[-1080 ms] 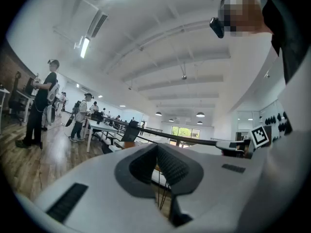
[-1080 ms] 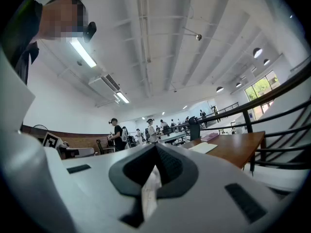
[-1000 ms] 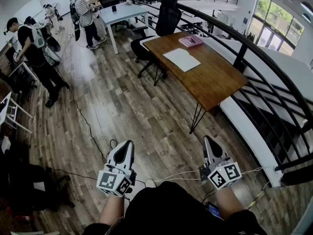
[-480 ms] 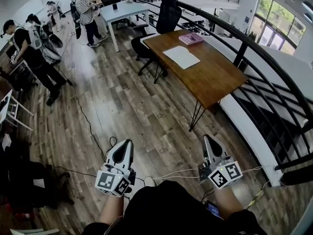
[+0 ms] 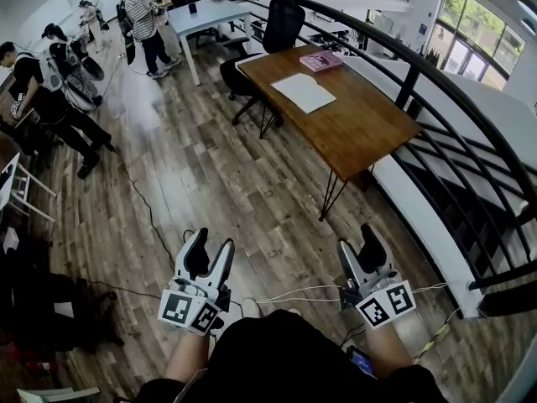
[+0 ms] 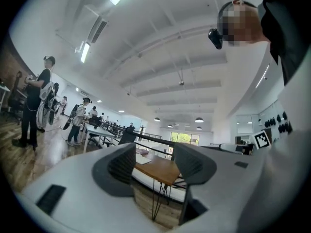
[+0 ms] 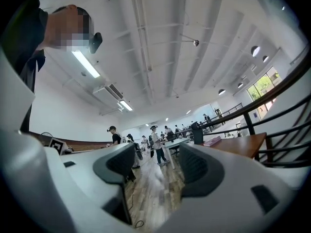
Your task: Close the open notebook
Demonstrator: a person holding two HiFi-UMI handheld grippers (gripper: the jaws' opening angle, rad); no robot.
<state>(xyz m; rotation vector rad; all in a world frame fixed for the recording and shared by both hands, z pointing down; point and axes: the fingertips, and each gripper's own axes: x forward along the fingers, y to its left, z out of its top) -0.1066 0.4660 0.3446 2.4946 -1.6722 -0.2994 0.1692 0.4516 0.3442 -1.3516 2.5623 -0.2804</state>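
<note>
The open notebook [image 5: 304, 91] lies white and flat on the brown wooden table [image 5: 361, 133] far ahead of me, with a pink book [image 5: 320, 60] beyond it. My left gripper [image 5: 211, 243] and right gripper [image 5: 357, 242] hang low over the wood floor, well short of the table. Both have just been opening and nothing is between their jaws. In the left gripper view the gripper [image 6: 154, 164] frames the table, with the notebook [image 6: 141, 158] partly hidden behind a finger. In the right gripper view the gripper [image 7: 158, 171] points down the room, with the table [image 7: 243, 144] at the right.
A black railing [image 5: 436, 82] runs along the table's right side. A black office chair [image 5: 281, 23] stands at the table's far end, and a white table [image 5: 205, 15] is behind it. Several people [image 5: 50, 82] stand at the left. Cables [image 5: 143, 208] trail across the floor.
Both grippers' jaws have gone from shut to open. The table and notebook sit slightly nearer and lower in the head view as I move forward.
</note>
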